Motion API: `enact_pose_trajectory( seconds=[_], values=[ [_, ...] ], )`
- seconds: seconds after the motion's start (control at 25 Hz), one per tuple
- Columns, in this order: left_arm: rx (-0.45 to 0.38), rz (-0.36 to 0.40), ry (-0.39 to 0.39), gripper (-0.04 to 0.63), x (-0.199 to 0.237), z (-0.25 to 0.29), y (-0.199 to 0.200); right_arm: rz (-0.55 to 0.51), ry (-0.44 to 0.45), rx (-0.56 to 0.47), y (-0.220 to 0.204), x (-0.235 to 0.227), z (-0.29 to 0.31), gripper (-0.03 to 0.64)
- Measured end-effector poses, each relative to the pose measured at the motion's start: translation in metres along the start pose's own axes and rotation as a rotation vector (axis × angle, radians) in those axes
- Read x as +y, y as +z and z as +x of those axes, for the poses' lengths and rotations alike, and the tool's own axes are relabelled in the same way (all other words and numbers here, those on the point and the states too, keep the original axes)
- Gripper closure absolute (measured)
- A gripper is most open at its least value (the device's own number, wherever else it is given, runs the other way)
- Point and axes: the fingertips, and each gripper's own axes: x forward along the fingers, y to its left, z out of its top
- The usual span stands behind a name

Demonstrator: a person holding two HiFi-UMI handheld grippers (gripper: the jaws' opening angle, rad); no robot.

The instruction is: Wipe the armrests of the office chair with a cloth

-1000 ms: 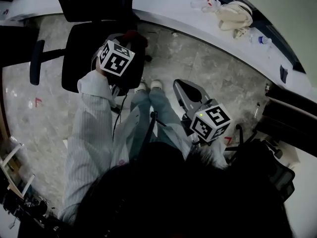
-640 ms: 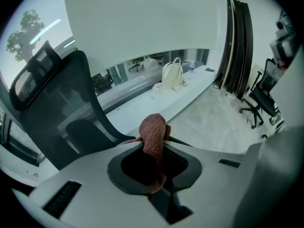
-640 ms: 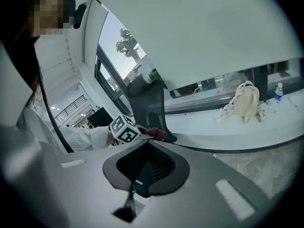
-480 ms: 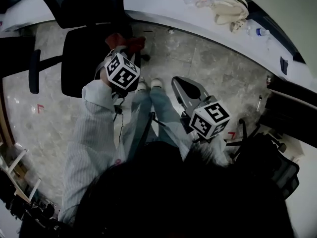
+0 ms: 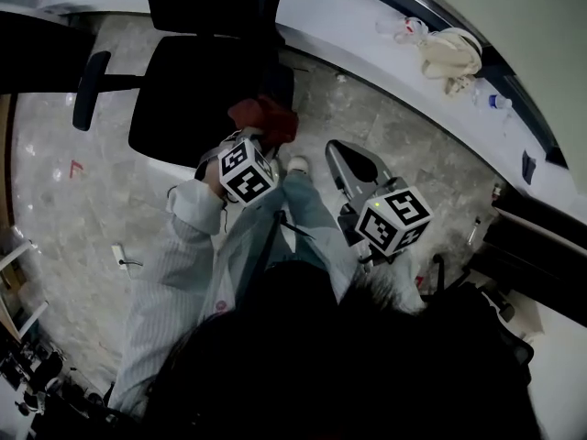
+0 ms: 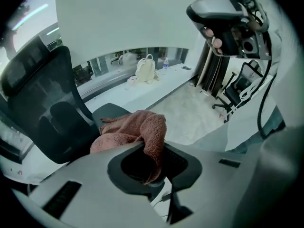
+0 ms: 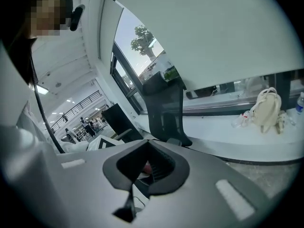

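Left tool [image 6: 151,172] clamps the cloth [image 6: 128,129]; office chair [image 5: 193,90] back cut off above

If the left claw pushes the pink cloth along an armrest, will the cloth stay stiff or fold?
Probably floppy: the cloth droops in folds over the left claw. Its fuzzy surface suggests it is light and would likely drag, not slide.

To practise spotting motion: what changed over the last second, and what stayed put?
The left gripper, shut on the red cloth, drew back along the chair seat's edge toward the person. The right gripper stayed beside the person's legs, shut and empty.
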Motion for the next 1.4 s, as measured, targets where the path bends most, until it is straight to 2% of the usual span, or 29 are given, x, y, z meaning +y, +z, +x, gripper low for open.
enact_pose_trajectory(
  seconds=[0.2,0.36,0.44,0.48,0.56,0.68,0.76,0.84,0.96,1.04,1.16,1.4],
  values=[
    [-0.008,-0.044,-0.009,0.540,-0.021,-0.011,-0.017,-0.039,0.035,0.006,-0.002,0.022,0.002,0.615],
    [0.013,-0.018,0.002,0.540,-0.028,-0.016,-0.021,-0.053,0.053,0.001,-0.004,0.034,-0.001,0.615],
    [-0.022,-0.065,0.036,0.540,-0.019,-0.026,-0.014,-0.066,0.053,-0.013,0.001,0.039,-0.005,0.615],
    [-0.068,-0.110,0.071,0.540,-0.009,-0.037,-0.006,-0.079,0.054,-0.028,0.007,0.043,-0.006,0.615],
    [-0.211,-0.206,0.172,0.540,0.020,-0.074,0.019,-0.114,0.055,-0.068,0.024,0.048,-0.010,0.616],
    [-0.501,-0.347,0.337,0.540,0.057,-0.160,0.067,-0.185,0.048,-0.128,0.053,0.056,-0.023,0.615],
    [-0.708,-0.429,0.420,0.540,0.063,-0.224,0.094,-0.246,0.043,-0.159,0.073,0.065,-0.033,0.615],
    [-0.877,-0.468,0.495,0.540,0.060,-0.285,0.113,-0.323,0.042,-0.206,0.096,0.080,-0.040,0.615],
    [-1.032,-0.463,0.570,0.540,0.050,-0.344,0.131,-0.435,0.045,-0.298,0.134,0.105,-0.052,0.615],
    [-1.057,-0.438,0.583,0.540,0.043,-0.356,0.140,-0.479,0.060,-0.342,0.152,0.119,-0.059,0.617],
    [-1.052,-0.406,0.586,0.540,0.035,-0.361,0.148,-0.504,0.085,-0.365,0.164,0.134,-0.064,0.617],
    [-1.050,-0.427,0.585,0.540,0.034,-0.363,0.141,-0.534,0.125,-0.343,0.159,0.148,-0.059,0.617]
  ],
)
